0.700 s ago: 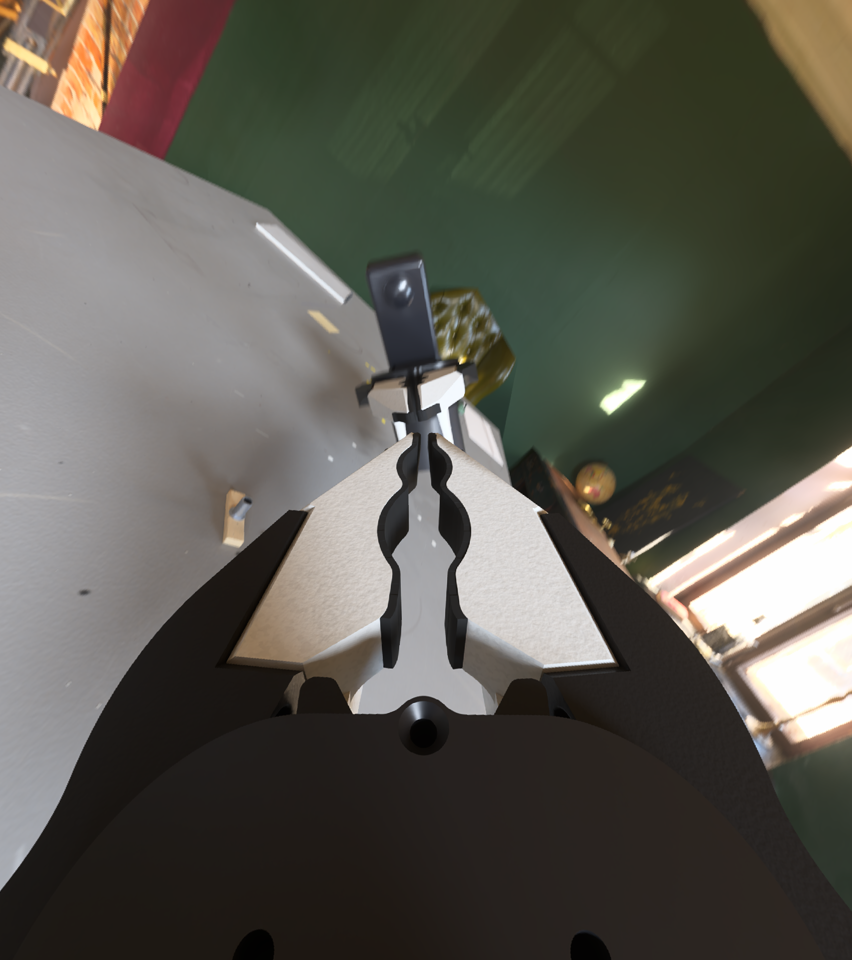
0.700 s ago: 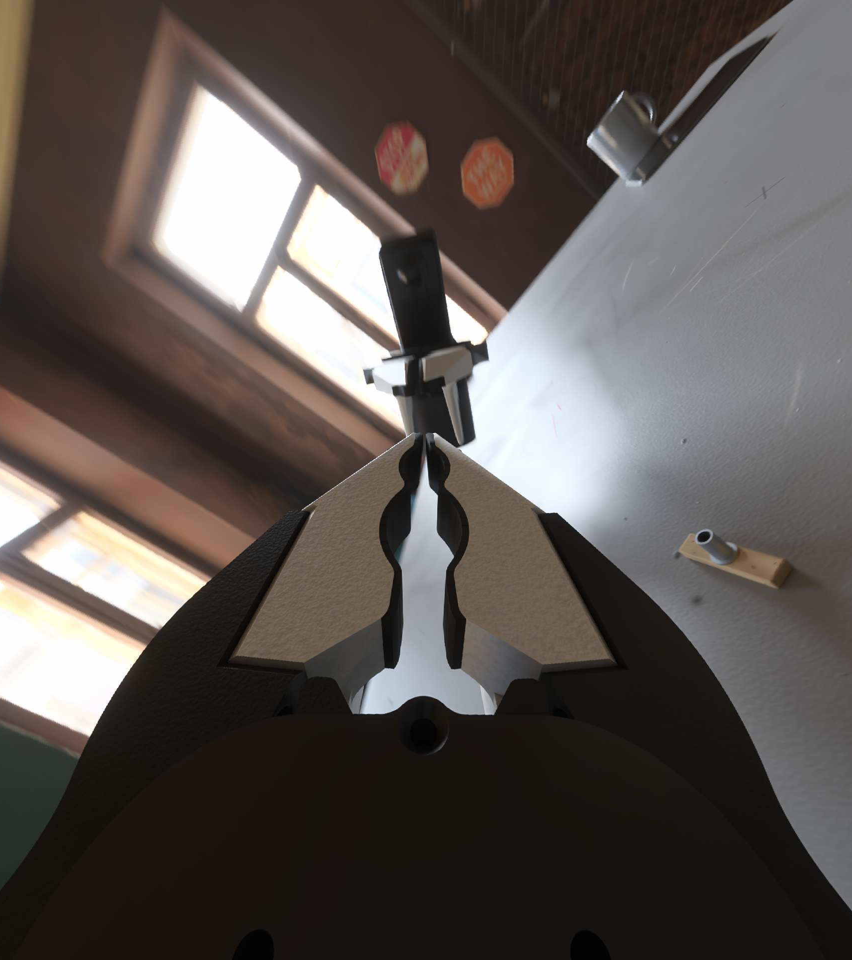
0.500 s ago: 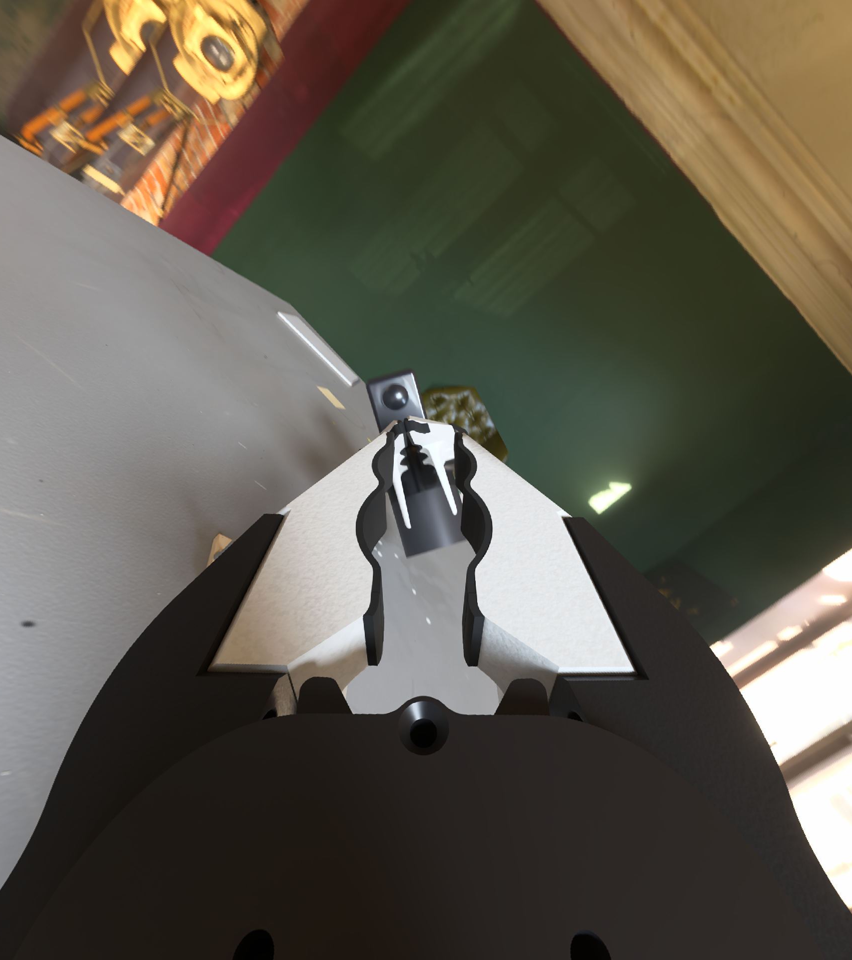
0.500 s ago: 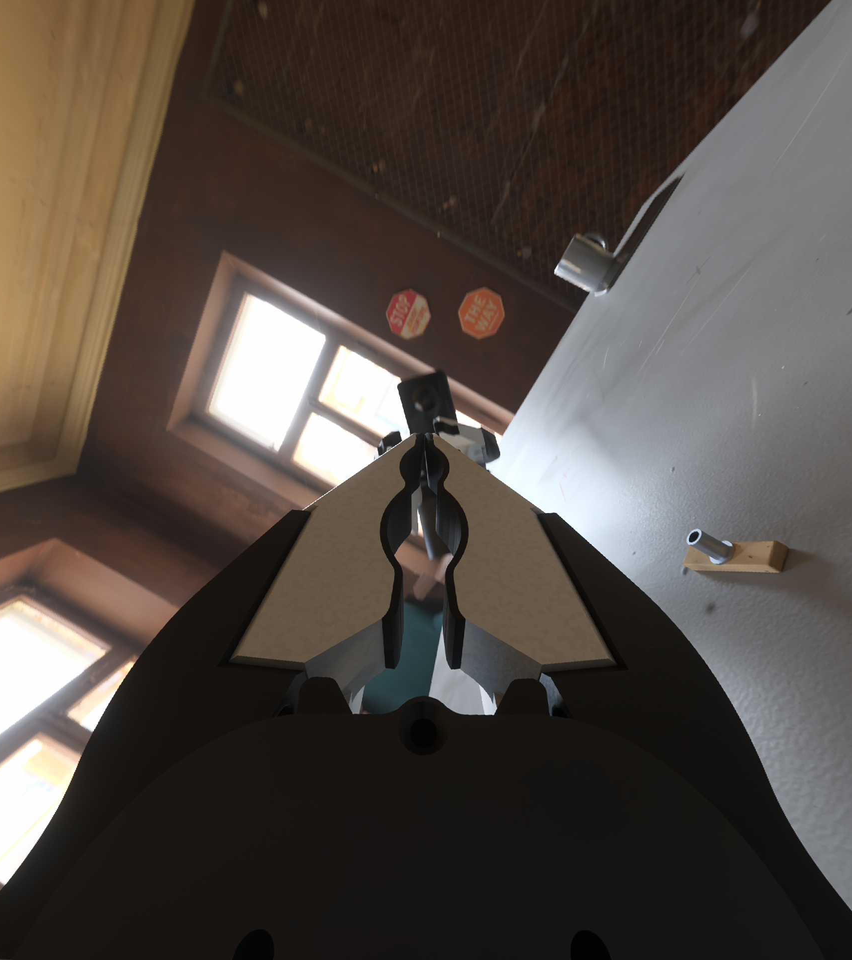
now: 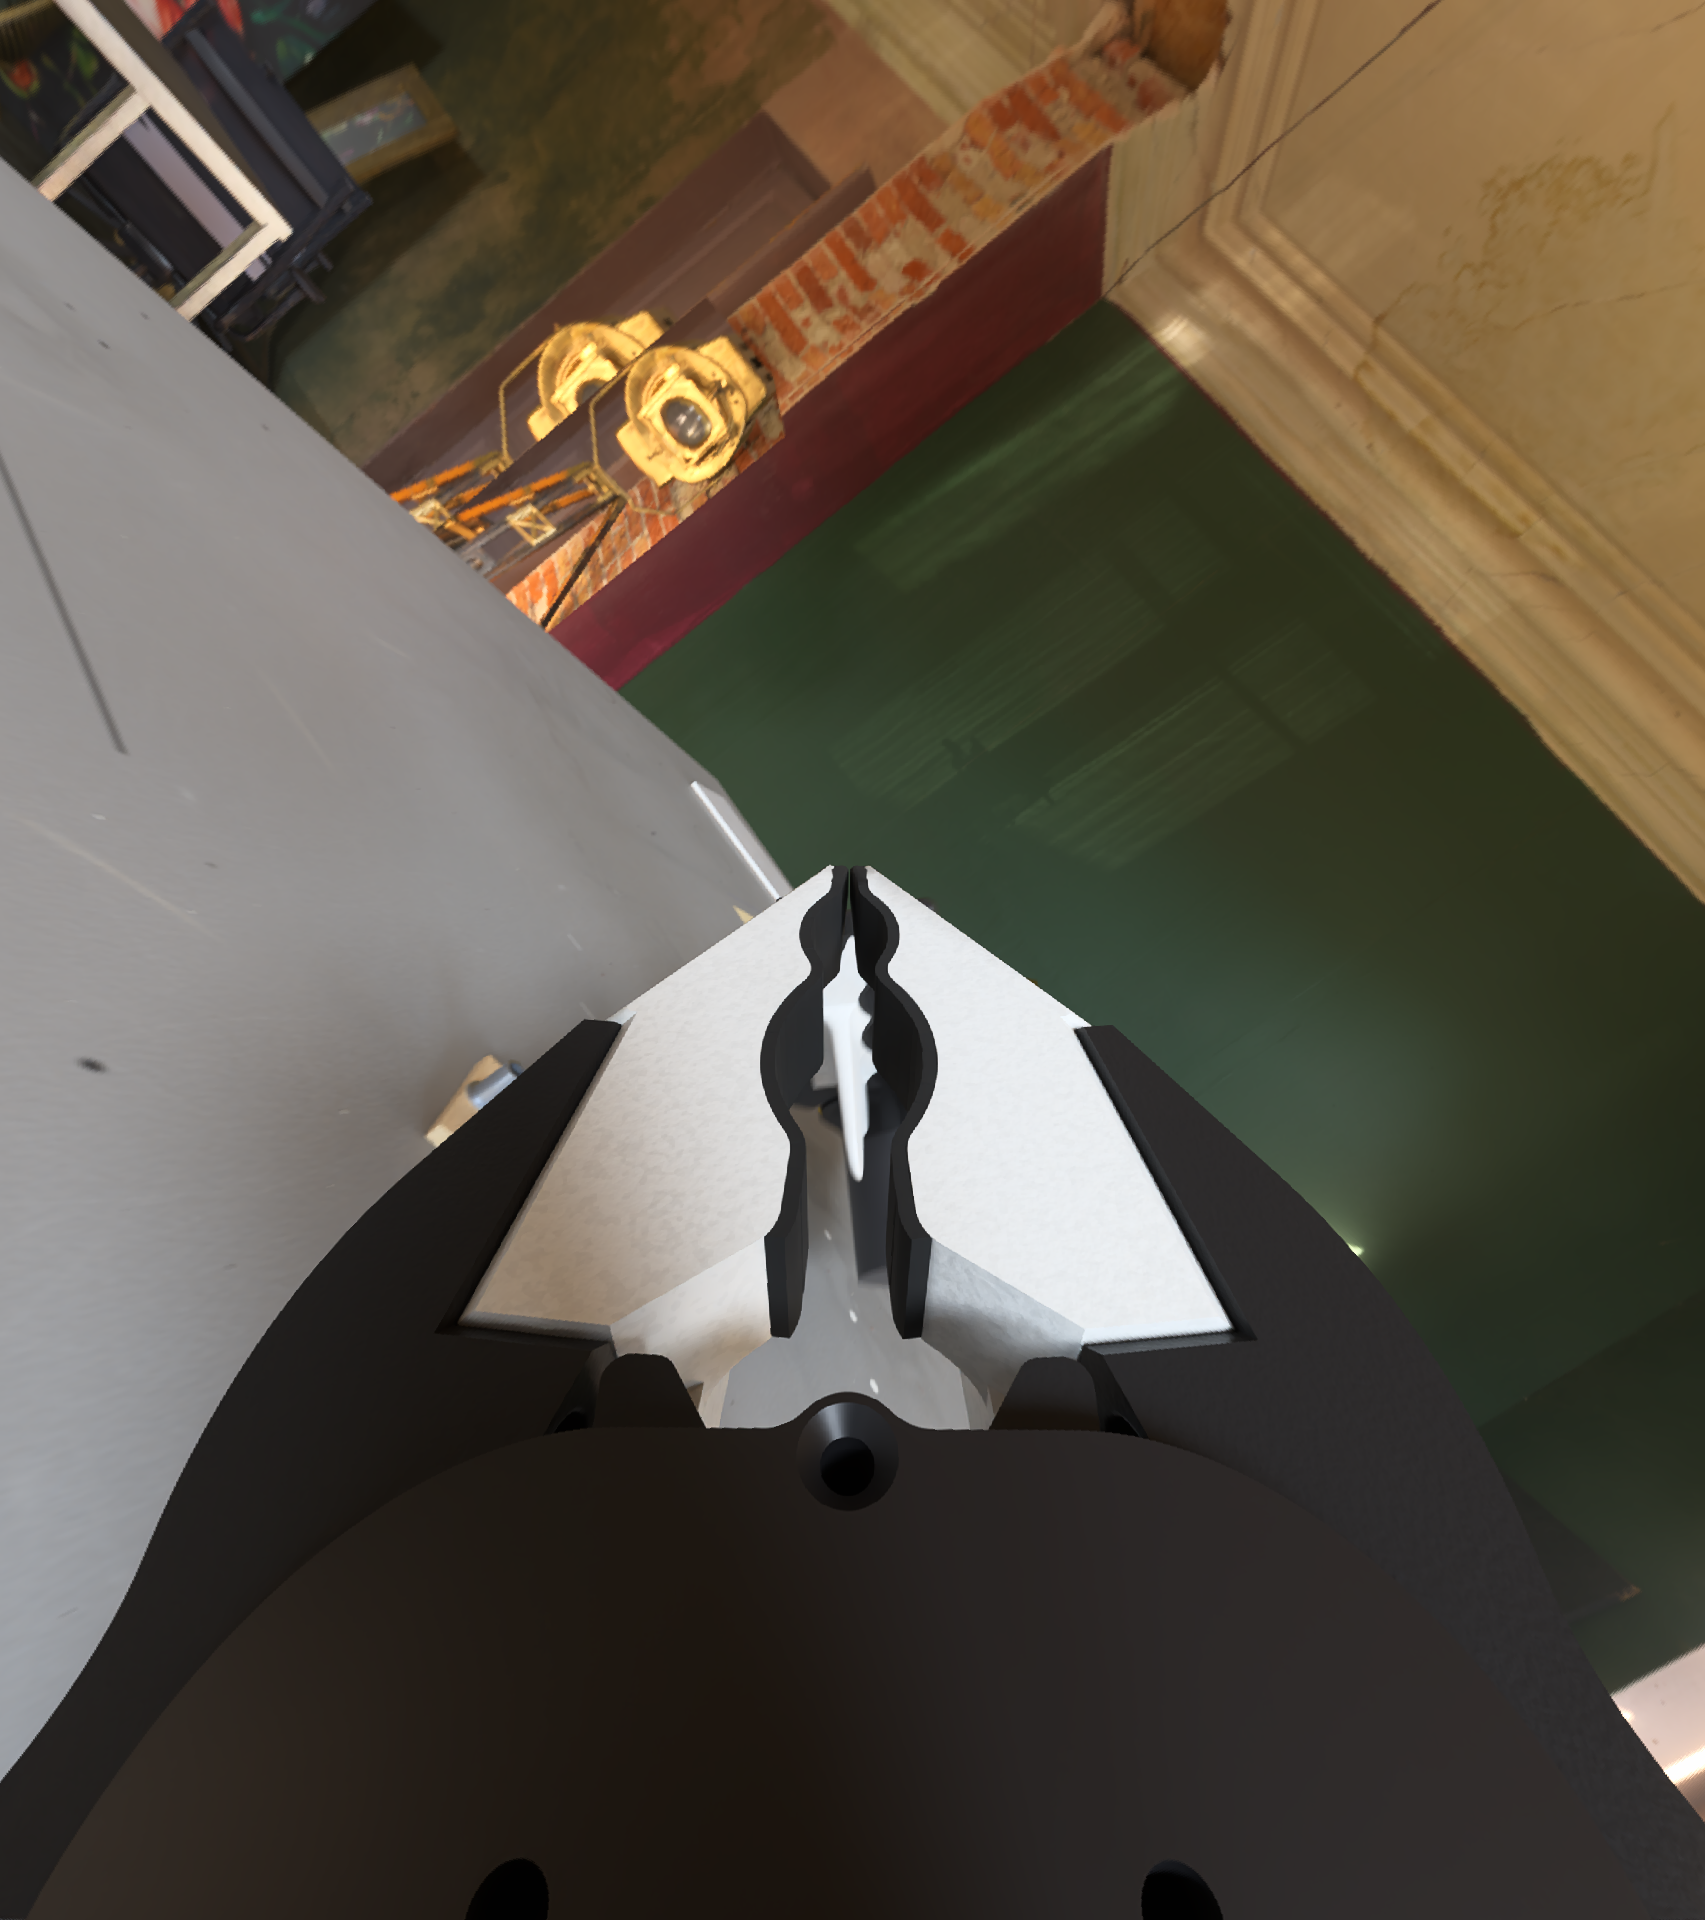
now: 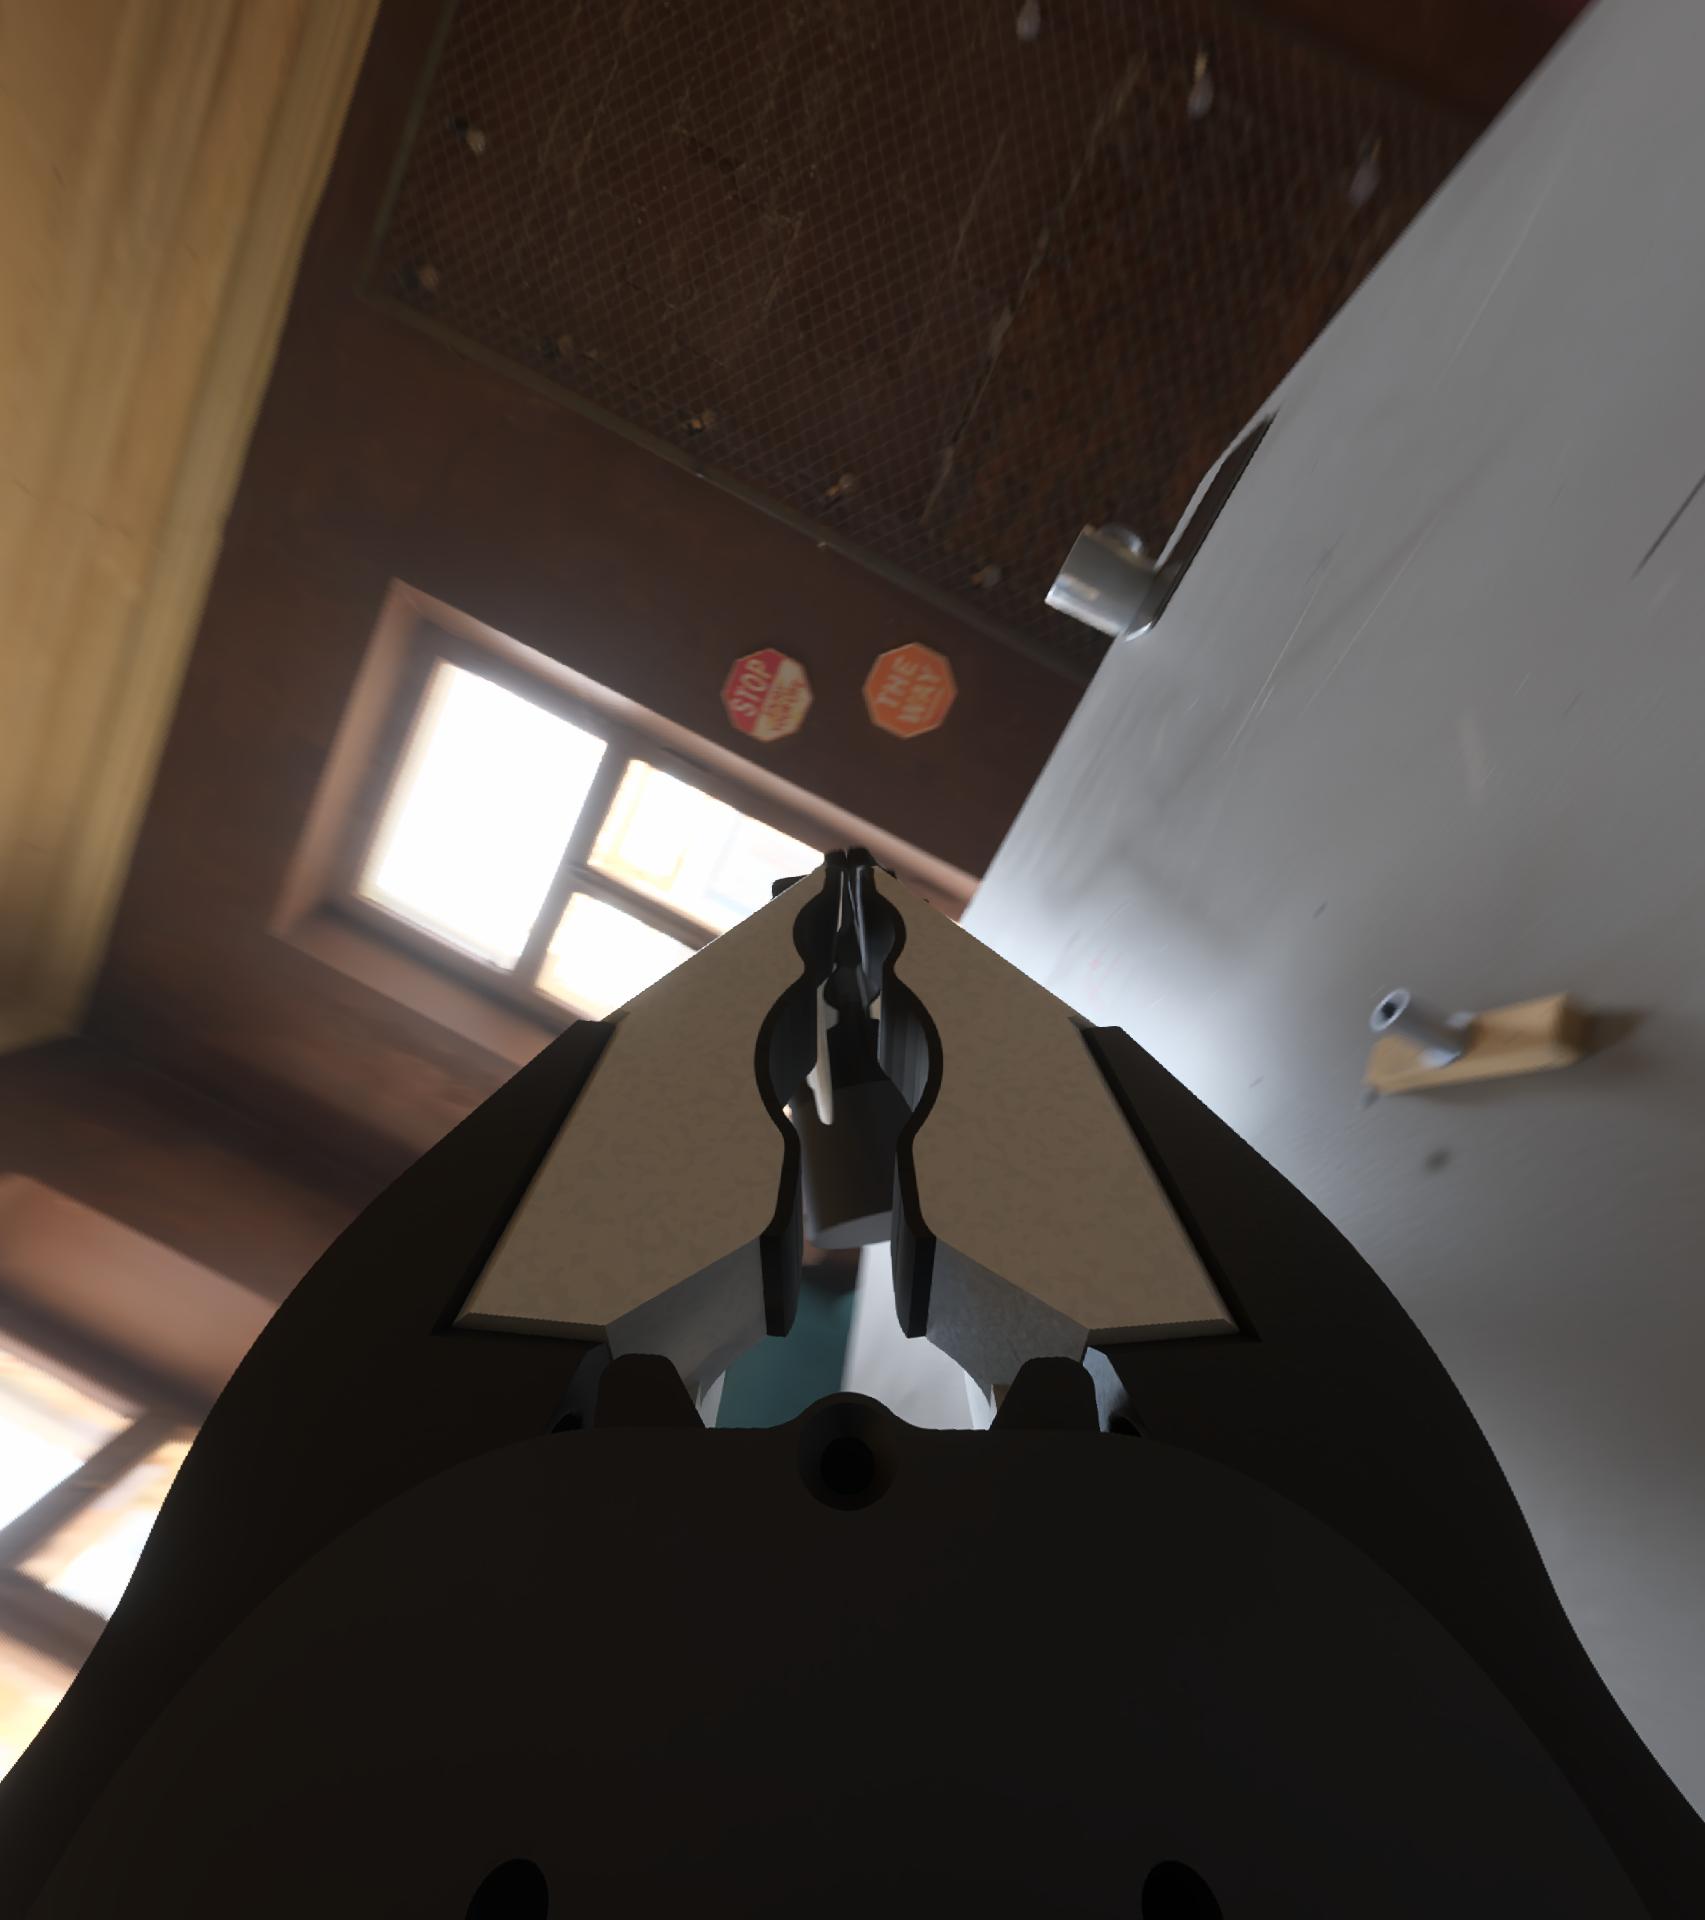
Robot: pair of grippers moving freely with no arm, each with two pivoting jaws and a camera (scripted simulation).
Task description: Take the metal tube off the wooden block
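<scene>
Left tongs [image 5: 849, 883] and right tongs [image 6: 849, 868] closed, empty.

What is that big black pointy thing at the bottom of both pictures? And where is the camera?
Each picture comes from a camera riding on a gripper, a two-finger pincher, looking forward along its fingers. One view shows the left gripper, the other the right gripper. The fingertips of each are pressed nearly together, and neither one holds anything. The cameras are tipped sideways, so the grey table looks like a wall. On it lies a small wooden block with a short metal tube standing in it. The left view shows only a corner of that block. Far off on the table stands a metal mug.
</scene>
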